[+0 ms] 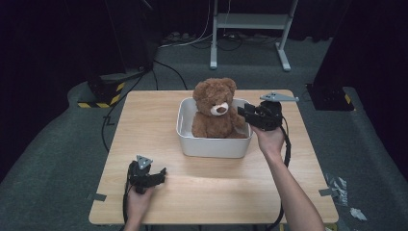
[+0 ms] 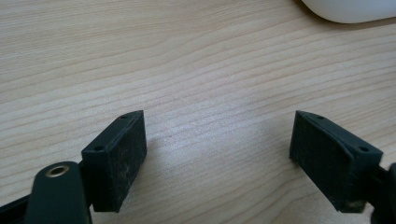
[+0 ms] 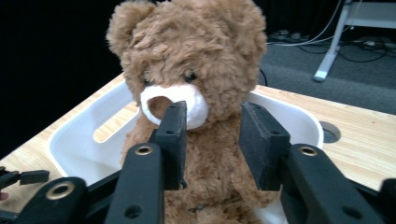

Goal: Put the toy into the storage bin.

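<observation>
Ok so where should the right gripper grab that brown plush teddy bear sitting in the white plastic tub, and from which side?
Probably the soft torso just under the head of the brown plush teddy bear, coming from the tub's right. The bear sits upright in the white plastic tub, its chest above the rim, and the right gripper already faces it there with its jaws apart. The head looks too wide for that gap.
</observation>
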Tool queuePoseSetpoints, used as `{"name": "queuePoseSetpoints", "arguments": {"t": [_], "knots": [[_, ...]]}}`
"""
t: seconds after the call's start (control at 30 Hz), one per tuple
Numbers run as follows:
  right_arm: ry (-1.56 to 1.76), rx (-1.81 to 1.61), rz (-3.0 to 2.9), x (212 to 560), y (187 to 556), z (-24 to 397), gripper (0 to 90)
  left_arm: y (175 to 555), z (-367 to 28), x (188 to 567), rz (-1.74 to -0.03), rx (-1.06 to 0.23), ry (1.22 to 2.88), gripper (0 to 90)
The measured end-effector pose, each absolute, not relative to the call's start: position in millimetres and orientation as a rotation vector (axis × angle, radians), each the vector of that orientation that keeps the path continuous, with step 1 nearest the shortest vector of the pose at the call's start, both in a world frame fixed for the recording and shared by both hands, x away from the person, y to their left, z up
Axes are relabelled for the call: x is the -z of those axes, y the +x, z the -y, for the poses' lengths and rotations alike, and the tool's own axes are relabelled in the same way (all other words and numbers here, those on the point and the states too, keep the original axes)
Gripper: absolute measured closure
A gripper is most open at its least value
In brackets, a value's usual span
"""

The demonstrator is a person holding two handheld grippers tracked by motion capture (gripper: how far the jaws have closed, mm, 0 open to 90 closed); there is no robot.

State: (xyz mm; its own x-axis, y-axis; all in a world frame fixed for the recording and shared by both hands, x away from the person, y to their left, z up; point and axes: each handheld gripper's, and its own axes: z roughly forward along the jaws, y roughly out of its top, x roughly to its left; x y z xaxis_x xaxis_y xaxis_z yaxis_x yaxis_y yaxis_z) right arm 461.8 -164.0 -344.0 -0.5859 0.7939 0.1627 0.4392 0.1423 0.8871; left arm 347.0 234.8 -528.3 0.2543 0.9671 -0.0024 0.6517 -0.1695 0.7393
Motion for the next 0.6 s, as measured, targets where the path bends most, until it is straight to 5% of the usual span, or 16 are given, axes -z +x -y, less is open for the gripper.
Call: {"name": "queuePoseSetpoints", "arguments": {"t": [0.6], "knots": [[1.203,-1.423,-2.009,343.2,451.5,185.8,53.5,347.0,-234.8,528.3,-1.468,-0.646,1.903,18.8]]}}
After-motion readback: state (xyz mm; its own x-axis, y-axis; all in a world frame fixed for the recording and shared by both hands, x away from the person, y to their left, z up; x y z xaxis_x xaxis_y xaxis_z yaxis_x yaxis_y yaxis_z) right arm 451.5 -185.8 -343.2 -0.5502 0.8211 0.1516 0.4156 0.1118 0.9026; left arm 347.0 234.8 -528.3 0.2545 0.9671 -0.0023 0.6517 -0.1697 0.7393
